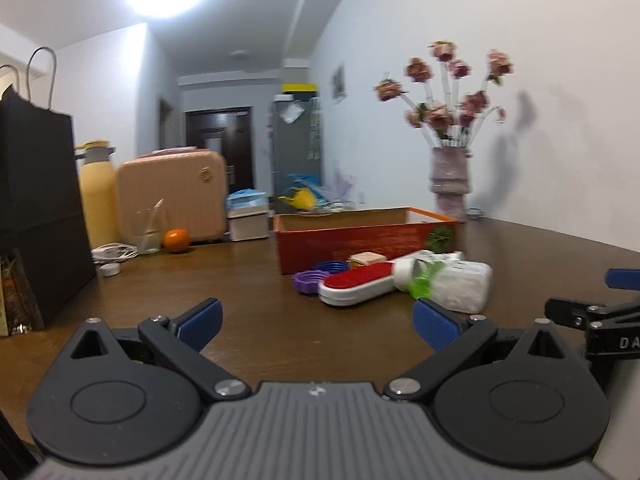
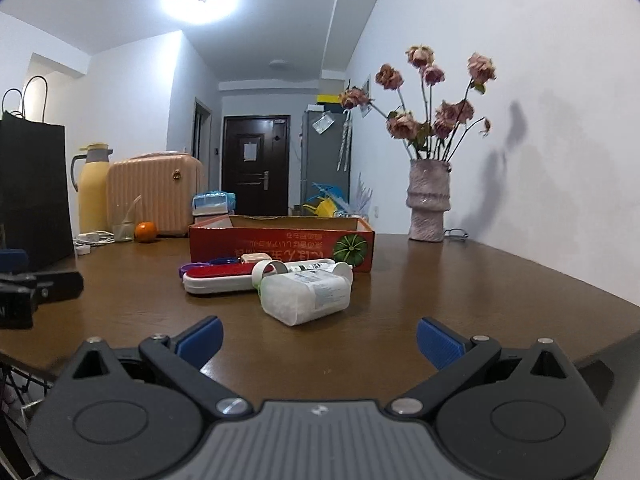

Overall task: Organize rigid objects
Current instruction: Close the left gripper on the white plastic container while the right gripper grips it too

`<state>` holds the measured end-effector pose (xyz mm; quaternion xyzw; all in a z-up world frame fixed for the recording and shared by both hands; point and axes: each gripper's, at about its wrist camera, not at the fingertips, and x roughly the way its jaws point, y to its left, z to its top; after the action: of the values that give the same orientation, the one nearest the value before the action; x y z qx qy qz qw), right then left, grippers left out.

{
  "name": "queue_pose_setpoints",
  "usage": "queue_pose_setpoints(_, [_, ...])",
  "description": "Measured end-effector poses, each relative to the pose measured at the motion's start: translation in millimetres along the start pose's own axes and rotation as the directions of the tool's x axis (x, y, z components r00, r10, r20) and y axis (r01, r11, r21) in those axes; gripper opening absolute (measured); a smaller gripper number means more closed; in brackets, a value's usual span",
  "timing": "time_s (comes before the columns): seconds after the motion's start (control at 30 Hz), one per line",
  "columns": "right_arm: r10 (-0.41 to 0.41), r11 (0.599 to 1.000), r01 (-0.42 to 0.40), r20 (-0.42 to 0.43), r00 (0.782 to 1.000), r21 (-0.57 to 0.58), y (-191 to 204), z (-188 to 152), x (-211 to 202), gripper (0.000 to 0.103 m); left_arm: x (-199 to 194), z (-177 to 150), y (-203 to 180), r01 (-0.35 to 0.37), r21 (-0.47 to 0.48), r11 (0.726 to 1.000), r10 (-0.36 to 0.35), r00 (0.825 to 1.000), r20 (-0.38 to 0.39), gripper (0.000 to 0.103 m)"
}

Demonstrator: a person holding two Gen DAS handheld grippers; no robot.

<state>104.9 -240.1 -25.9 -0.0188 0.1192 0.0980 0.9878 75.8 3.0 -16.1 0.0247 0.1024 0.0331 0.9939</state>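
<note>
On the brown table a small pile lies in front of an open red cardboard box: a white brush with a red pad, a clear plastic container, purple and blue ribbed rings and a small beige block. My left gripper is open and empty, short of the pile. The same things show in the right wrist view: box, brush, container. My right gripper is open and empty, just before the container.
A black paper bag, a yellow thermos, a peach suitcase, a glass, an orange and a white cable stand at the back left. A vase of dried roses stands by the wall, back right.
</note>
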Motion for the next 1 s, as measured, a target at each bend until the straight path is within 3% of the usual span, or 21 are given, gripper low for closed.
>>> queue_pose_setpoints(0.1, [0.041,0.999,-0.041,-0.009,0.999,-0.001,-7.2,8.5,21.2,0.103,18.0,5.1,-4.6,-0.003,0.005,1.0,0.004,1.0,-0.015,0.103])
queue_pose_setpoints(0.23, [0.163,0.981,-0.162,-0.007,0.987,0.109,-30.7,28.6,56.1,0.103,38.8,12.8,-11.9,0.032,-0.008,0.999,-0.032,0.999,-0.009,0.103])
queue_pose_setpoints(0.33, [0.246,0.958,-0.243,0.001,0.969,0.15,-44.4,36.8,90.8,0.103,65.9,19.3,-22.2,0.07,-0.017,0.997,-0.071,0.994,-0.082,0.103])
queue_pose_setpoints(0.37, [0.236,0.959,-0.231,-0.013,0.972,0.161,-47.0,38.0,100.9,0.103,77.5,21.8,-26.1,0.08,-0.029,0.996,-0.083,0.989,-0.122,0.103])
queue_pose_setpoints(0.47, [0.256,0.966,-0.244,-0.188,0.948,0.087,-51.5,51.3,137.5,0.103,109.0,28.2,-31.8,0.116,-0.113,0.987,-0.139,0.965,-0.224,0.103])
queue_pose_setpoints(0.57, [0.234,0.972,-0.229,-0.211,0.949,0.05,-61.2,61.2,161.1,0.101,138.5,32.0,-35.3,0.167,-0.202,0.965,-0.221,0.932,-0.288,0.103])
queue_pose_setpoints(0.67, [0.31,0.95,-0.292,-0.213,0.927,0.11,-75.8,70.9,187.7,0.076,154.4,35.5,-47.0,0.19,-0.215,0.958,-0.247,0.928,-0.278,0.103])
queue_pose_setpoints(0.73, [0.349,0.934,-0.318,-0.212,0.913,0.164,-83.7,73.5,204.7,0.064,159.0,36.4,-55.9,0.214,-0.205,0.955,-0.266,0.925,-0.272,0.098])
queue_pose_setpoints(0.83, [0.396,0.913,-0.35,-0.25,0.884,0.21,-82.8,67.9,218.2,0.045,161.4,35.8,-64.6,0.268,-0.209,0.941,-0.319,0.906,-0.276,0.087])
queue_pose_setpoints(0.9, [0.42,0.9,-0.363,-0.26,0.869,0.241,-79.0,61.7,216.7,0.043,159.2,33.3,-68.8,0.293,-0.194,0.936,-0.339,0.899,-0.277,0.076])
queue_pose_setpoints(1.0, [0.471,0.871,-0.399,-0.257,0.844,0.286,-67.8,55.1,199.3,0.039,154.6,27.9,-65.2,0.302,-0.176,0.937,-0.342,0.893,-0.293,0.07])
